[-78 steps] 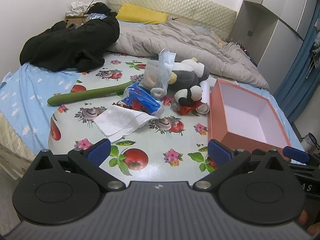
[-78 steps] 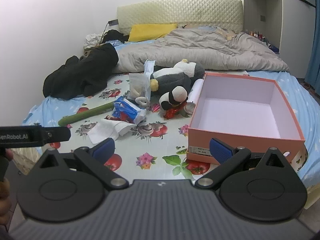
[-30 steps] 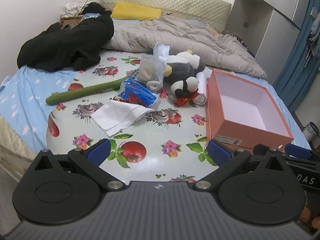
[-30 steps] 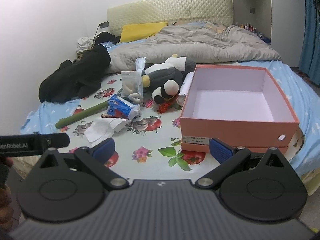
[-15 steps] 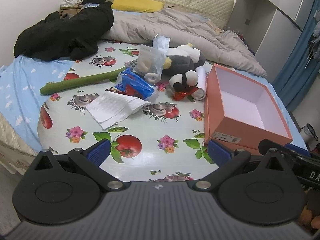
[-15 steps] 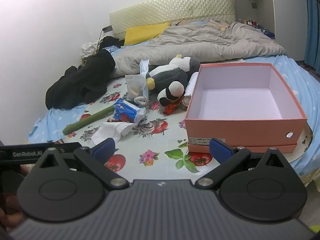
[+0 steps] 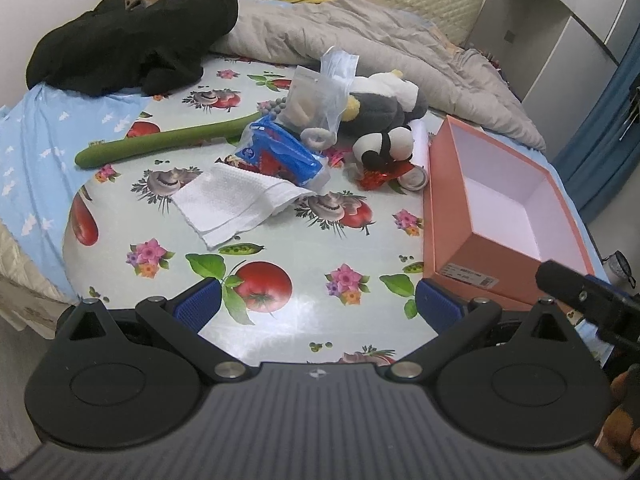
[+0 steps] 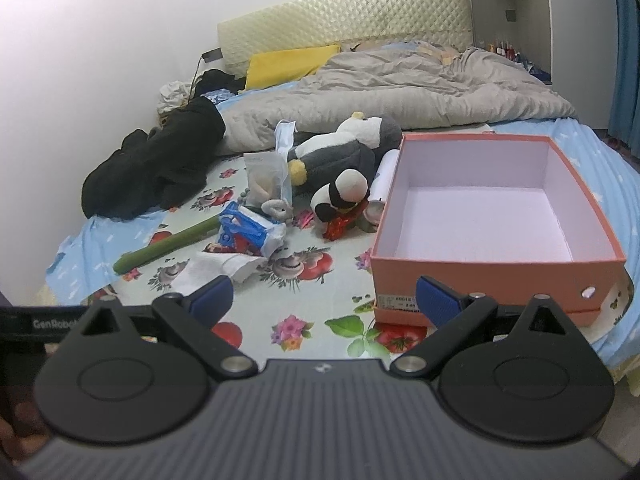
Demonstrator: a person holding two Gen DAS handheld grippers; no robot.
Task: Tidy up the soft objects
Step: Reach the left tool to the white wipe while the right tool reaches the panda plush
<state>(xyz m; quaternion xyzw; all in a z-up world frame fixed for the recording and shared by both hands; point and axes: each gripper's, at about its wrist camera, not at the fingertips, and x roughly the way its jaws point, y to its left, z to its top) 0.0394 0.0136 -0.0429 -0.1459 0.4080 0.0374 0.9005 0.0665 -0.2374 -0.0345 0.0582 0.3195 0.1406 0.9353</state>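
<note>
Your bedroom backdrop
You face a bed (image 8: pixel 592 148) with a quilted cream headboard (image 8: pixel 344 12) against a plain white wall (image 8: pixel 100 40); grey wardrobes (image 7: pixel 560 32) and a blue curtain (image 7: pixel 604 128) stand right.

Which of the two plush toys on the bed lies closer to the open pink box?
The small panda plush, black and white with a red item at its base, sits beside the pink box. The larger grey penguin plush lies behind it, nearer the grey duvet.

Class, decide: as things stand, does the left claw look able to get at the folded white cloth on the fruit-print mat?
Probably yes. The left claw is open and empty, and the folded white cloth lies ahead on top of the fruit-print mat, with only bare mat between them.
</note>
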